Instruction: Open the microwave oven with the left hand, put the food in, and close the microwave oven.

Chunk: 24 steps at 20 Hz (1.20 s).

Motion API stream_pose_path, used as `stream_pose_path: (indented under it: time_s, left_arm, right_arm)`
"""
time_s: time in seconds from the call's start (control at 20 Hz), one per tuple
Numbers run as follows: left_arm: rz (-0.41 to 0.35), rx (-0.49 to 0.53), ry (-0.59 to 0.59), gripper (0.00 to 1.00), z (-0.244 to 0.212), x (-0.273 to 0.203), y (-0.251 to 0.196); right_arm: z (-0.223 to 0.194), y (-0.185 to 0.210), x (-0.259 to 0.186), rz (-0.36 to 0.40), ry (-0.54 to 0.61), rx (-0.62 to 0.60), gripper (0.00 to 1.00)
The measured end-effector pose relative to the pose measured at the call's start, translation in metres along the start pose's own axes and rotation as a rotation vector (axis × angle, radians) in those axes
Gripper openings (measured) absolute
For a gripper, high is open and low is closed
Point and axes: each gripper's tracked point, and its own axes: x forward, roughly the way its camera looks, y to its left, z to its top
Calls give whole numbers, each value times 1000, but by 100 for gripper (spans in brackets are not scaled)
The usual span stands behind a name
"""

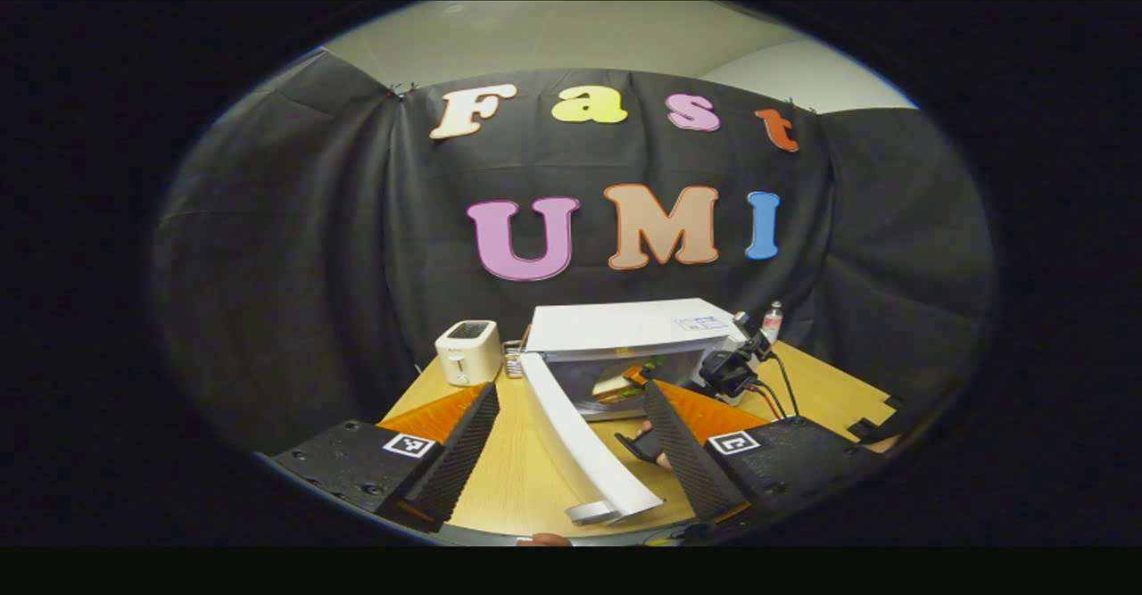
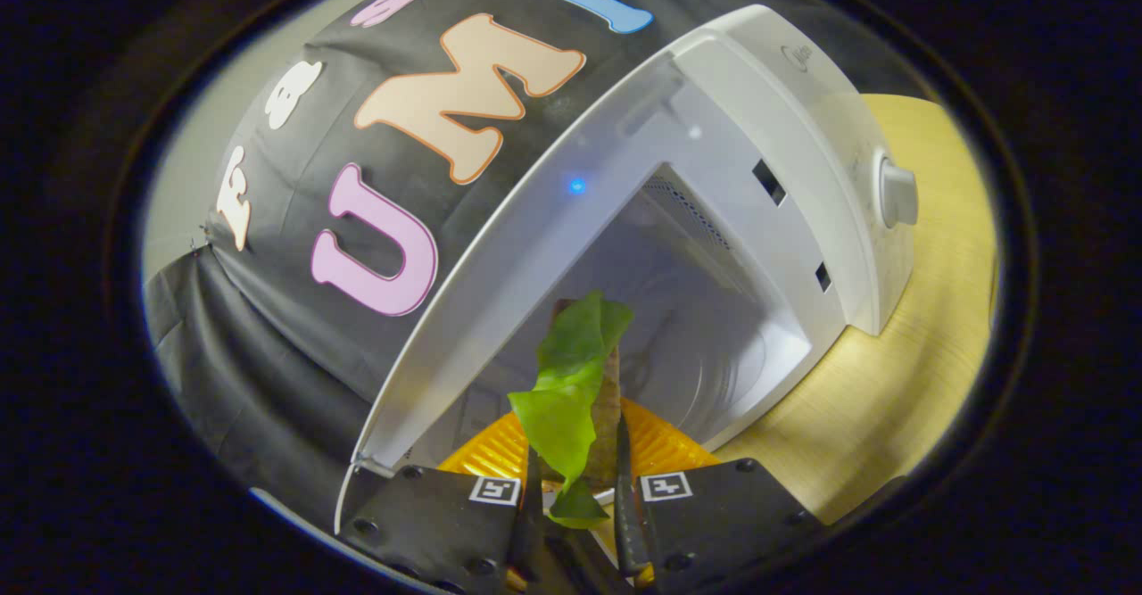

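The white microwave (image 1: 624,326) stands at the back of the wooden table (image 1: 500,479). Its door (image 1: 580,439) is swung wide open toward me. The door's free edge lies between the spread fingers of my left gripper (image 1: 569,386), which is open, and neither finger presses on it. My right gripper (image 1: 727,367) reaches into the oven's mouth from the right with a sandwich (image 1: 618,386). In the right gripper view my right gripper (image 2: 577,475) is shut on that sandwich (image 2: 607,399), its lettuce leaf (image 2: 571,372) hanging out, at the front of the white cavity (image 2: 714,327).
A white toaster (image 1: 468,351) stands left of the microwave, with a small rack (image 1: 513,360) between them. A bottle (image 1: 773,320) is behind the oven at the right, and cables (image 1: 781,390) trail over the table there. The microwave's knob (image 2: 897,194) faces the table's bare wood (image 2: 901,381).
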Motion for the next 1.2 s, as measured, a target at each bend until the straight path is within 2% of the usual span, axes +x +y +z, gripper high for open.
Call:
stream_pose_path:
  time_s: [0.2, 0.25, 0.4, 0.5, 0.55, 0.6, 0.7, 0.75, 0.8, 0.85, 0.9, 1.0, 1.05, 1.2]
  left_arm:
    - [37, -28, 33, 95, -12, -7, 15]
    - [47, -40, 41, 96, -15, -8, 19]
    - [65, -68, 72, 95, -27, -13, 27]
    - [72, -76, 77, 96, -26, -14, 32]
    - [76, -77, 76, 96, -25, -13, 34]
    - [77, -79, 77, 96, -25, -12, 35]
    - [65, -86, 85, 98, -28, -9, 30]
    - [58, -89, 86, 96, -28, -8, 27]
    - [50, -90, 88, 96, -28, -7, 25]
    - [45, -91, 91, 96, -28, -6, 23]
    - [41, -89, 89, 96, -27, -5, 22]
    - [41, -78, 76, 94, -21, -3, 24]
    - [43, -72, 71, 94, -18, -2, 25]
    - [36, -85, 75, 96, -21, 0, 22]
  right_arm:
    - [-6, 0, 21, -21, -45, 12, 27]
    - [-7, -2, 27, -28, -51, 12, 34]
    - [-18, -6, 41, -51, -42, 6, 35]
    - [-22, -9, 43, -55, -35, -31, 35]
    - [-21, -9, 44, -53, -43, -49, 27]
    - [-20, -10, 45, -52, -51, -73, 34]
    - [-21, -15, 48, -47, -57, -123, 34]
    - [-19, -15, 51, -40, -59, -140, 32]
    - [-19, -16, 54, -38, -51, -147, 39]
    - [-18, -20, 56, -56, -46, -157, 32]
    - [-18, -20, 57, -55, -39, -161, 43]
    - [-16, -26, 58, -83, -32, -180, 44]
    - [-18, -36, 60, -111, -30, -203, 51]
    - [-17, -44, 59, -138, -16, -290, 79]
